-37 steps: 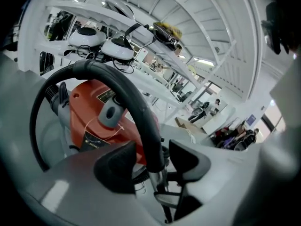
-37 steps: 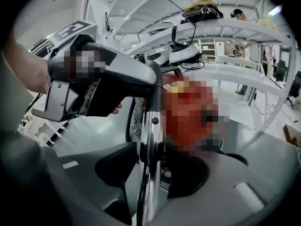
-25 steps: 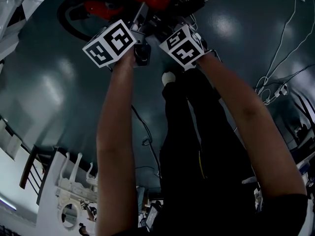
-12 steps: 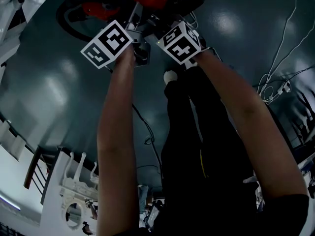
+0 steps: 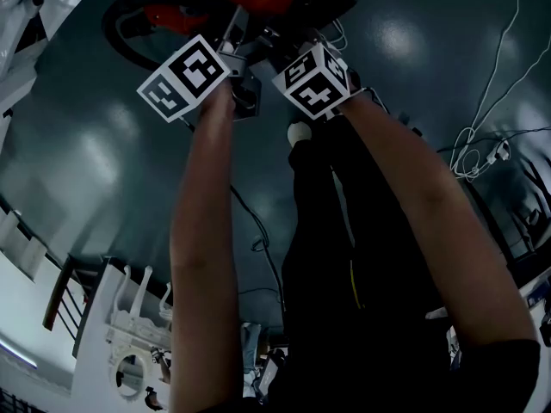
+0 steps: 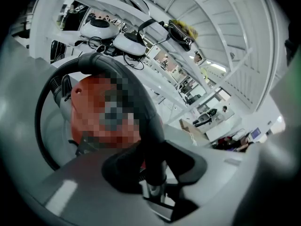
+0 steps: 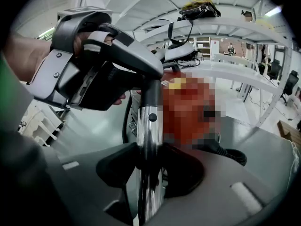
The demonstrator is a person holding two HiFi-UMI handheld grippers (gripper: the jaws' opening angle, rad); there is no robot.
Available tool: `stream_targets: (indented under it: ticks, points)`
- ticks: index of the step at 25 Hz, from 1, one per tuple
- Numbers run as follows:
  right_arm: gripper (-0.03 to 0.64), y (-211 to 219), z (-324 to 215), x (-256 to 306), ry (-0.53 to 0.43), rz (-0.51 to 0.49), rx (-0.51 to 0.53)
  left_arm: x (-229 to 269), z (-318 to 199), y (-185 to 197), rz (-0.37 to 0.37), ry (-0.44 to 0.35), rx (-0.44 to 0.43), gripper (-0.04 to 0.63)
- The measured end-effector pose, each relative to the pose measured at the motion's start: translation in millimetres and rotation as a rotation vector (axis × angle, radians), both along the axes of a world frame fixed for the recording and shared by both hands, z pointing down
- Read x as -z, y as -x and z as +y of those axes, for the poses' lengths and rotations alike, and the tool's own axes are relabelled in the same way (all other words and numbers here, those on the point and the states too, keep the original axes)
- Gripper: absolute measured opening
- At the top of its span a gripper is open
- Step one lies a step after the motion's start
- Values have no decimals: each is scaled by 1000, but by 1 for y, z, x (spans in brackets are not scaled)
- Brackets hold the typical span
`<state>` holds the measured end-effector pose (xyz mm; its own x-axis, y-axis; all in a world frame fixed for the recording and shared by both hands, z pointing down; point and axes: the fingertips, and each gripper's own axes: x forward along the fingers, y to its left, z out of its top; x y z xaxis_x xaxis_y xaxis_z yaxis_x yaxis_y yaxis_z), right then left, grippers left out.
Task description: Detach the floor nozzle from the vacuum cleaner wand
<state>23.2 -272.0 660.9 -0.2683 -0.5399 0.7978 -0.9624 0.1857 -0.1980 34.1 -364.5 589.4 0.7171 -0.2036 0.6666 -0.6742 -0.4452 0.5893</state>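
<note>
Jaws on the 2 grippers have just closed in: left gripper (image 6: 155, 171) pinches the black handle tube (image 6: 149, 126), right gripper (image 7: 149, 168) clamps the chrome wand (image 7: 149, 126) (red vacuum cleaner (image 5: 182, 11) just beyond).

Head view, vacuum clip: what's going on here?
A person stands over a red vacuum cleaner on the floor, with a gripper in each hand. The left gripper is clamped on the black curved handle tube. The right gripper is clamped on the chrome wand that the handle runs into. Both pairs of jaws have just been closing onto these parts. The floor nozzle shows in no view, so nothing is visibly detached yet.
</note>
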Motion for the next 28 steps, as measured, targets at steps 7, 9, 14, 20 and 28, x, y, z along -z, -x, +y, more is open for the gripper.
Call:
stream_targets:
  ticks: [7, 9, 14, 20, 28]
  points:
    - [167, 7, 0, 3, 6, 5, -5, 6, 1, 8, -19, -31, 23, 143]
    - [167, 7, 0, 4, 9, 7, -9, 6, 0, 10, -21, -36, 38, 141]
    - [167, 3, 0, 8, -3, 12, -23, 11, 1, 5, -33, -50, 29, 141]
    - [167, 7, 1, 7, 8, 0, -10, 12, 1, 10, -66, -48, 56, 140]
    - [167, 13, 7, 10, 3, -2, -6, 14, 3, 17, -82, -69, 60, 143]
